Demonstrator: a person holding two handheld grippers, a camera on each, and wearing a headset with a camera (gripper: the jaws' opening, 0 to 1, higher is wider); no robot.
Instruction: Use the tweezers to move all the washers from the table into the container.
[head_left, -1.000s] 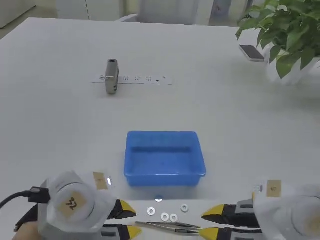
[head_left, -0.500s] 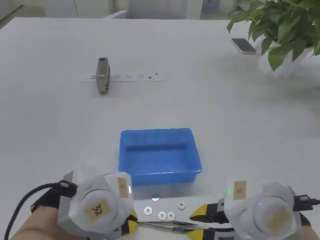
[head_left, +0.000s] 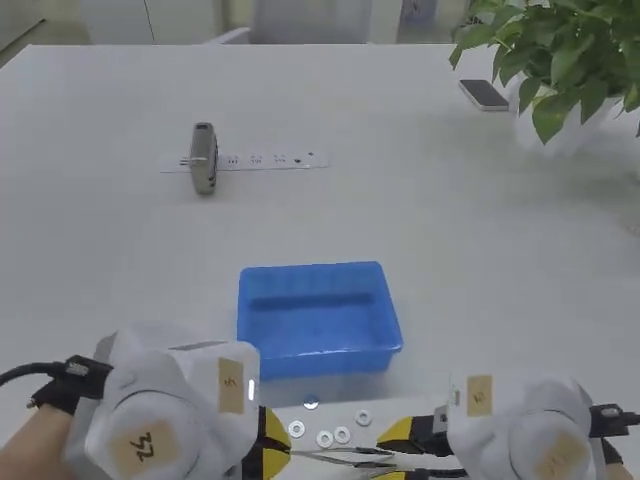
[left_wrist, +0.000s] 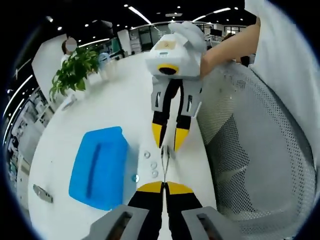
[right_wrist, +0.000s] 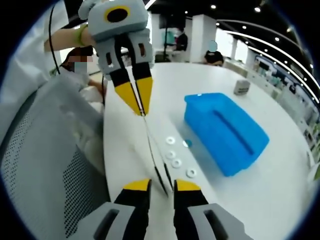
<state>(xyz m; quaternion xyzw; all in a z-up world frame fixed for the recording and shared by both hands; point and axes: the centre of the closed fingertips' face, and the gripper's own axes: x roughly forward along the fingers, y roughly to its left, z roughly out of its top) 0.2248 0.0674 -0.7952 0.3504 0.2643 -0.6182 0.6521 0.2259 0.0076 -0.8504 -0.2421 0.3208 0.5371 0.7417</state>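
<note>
The slim silver metal tweezers (head_left: 345, 458) lie flat and crosswise on the white tabletop (head_left: 450, 250), close to its near edge, stretched between the two claws. The left claw (left_wrist: 164, 186) is pinched shut on the joined end of the tweezers, its yellow tips meeting there (the right gripper view shows this most plainly). The right claw (right_wrist: 162, 186) stands partly open, and the tweezers' two spread arms lie in the gap between its yellow tips.

Four small white ring washers (head_left: 325, 438) rest on the tabletop just beyond the tweezers, between them and the rectangular blue plastic container (head_left: 318, 345). The middle two sit just beside each other. The other two lie a little apart, one to each side. A fifth small round bluish piece (head_left: 311, 403) lies just in front of the container's near wall. The container stands upright on the tabletop.

Well apart from all this, farther back, a flat white power strip (head_left: 265, 159) carries a grey metal block (head_left: 204, 158) at its left end. A dark phone (head_left: 485, 94) and a leafy green potted plant (head_left: 560, 60) sit near the far right corner. A grey mesh chair back (left_wrist: 260, 150) stands beside the tabletop's near edge.
</note>
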